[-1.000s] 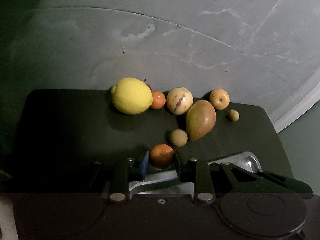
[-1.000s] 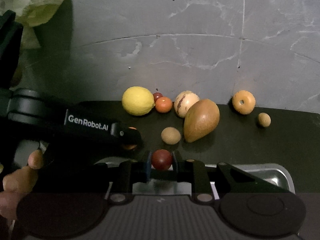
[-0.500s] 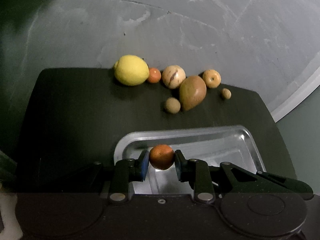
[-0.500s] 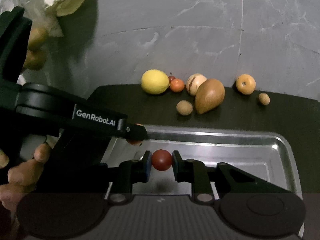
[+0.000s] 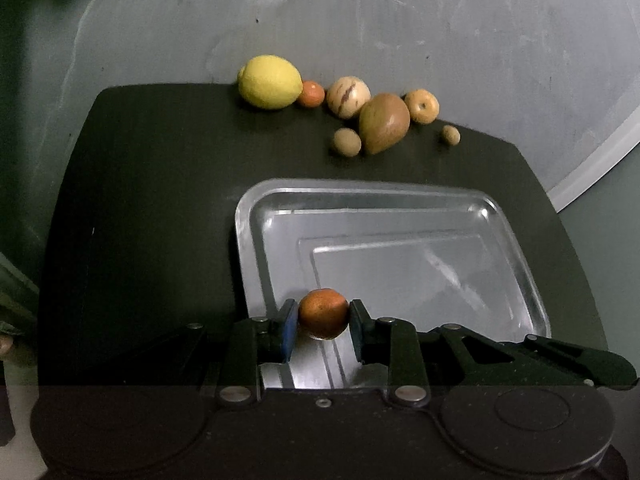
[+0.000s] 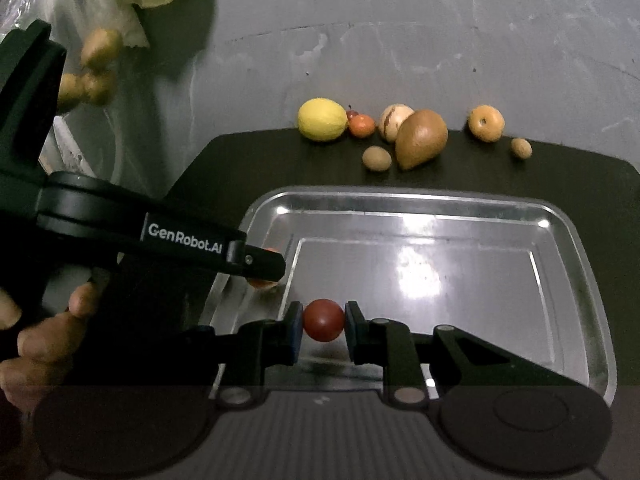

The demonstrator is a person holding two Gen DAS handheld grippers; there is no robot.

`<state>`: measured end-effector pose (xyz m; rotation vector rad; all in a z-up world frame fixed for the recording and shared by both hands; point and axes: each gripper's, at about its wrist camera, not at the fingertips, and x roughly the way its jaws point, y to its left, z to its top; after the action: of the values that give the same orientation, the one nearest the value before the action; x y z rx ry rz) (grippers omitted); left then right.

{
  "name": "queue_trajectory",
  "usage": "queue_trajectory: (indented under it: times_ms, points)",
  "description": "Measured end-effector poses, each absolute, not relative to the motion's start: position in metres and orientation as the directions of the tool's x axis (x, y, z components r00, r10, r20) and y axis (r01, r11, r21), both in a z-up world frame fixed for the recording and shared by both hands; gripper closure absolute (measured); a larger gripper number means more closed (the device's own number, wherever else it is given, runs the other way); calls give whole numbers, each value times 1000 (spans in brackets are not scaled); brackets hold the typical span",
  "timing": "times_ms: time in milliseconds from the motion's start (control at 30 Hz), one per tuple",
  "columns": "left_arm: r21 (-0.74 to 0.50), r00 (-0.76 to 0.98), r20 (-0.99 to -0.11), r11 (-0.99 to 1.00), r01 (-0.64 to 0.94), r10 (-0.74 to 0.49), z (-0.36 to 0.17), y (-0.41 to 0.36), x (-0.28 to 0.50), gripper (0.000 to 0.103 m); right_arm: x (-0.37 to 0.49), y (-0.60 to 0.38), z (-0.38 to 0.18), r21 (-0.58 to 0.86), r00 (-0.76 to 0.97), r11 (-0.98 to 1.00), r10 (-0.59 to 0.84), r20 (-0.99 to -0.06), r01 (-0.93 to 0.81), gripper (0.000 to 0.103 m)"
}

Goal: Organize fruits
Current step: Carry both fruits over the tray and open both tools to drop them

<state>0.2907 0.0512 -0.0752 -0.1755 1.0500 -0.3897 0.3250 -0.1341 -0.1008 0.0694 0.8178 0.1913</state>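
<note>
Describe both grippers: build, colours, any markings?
Both are matte black handhelds. The left gripper has one blue finger pad and silver rivets; its side reads "GenRobot.AI" in white in the right view. The right gripper has a ribbed grey base. No sleeves or cables visible.

Tray (image 5: 516, 248) on mat (image 5: 152, 208) near side; fruit row (image 5: 384, 122) behind it at mat's far edge.

"GenRobot.AI" on the left tool (image 6: 262, 266)

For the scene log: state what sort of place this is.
Probably a makeshift home or staging setup, not a fitted kitchen: a dark table against a bare, scuffed grey wall, a metal tray, loose fruit such as a lemon, and a plastic bag alongside.
</note>
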Motion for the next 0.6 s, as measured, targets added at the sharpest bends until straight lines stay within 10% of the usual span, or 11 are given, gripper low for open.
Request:
queue_trajectory:
  times_ms: [600]
  points:
    - [-270, 423, -830, 925, 265, -364, -80, 39, 276, 74, 316, -130, -109, 162, 607, 979, 203, -768, -122, 78]
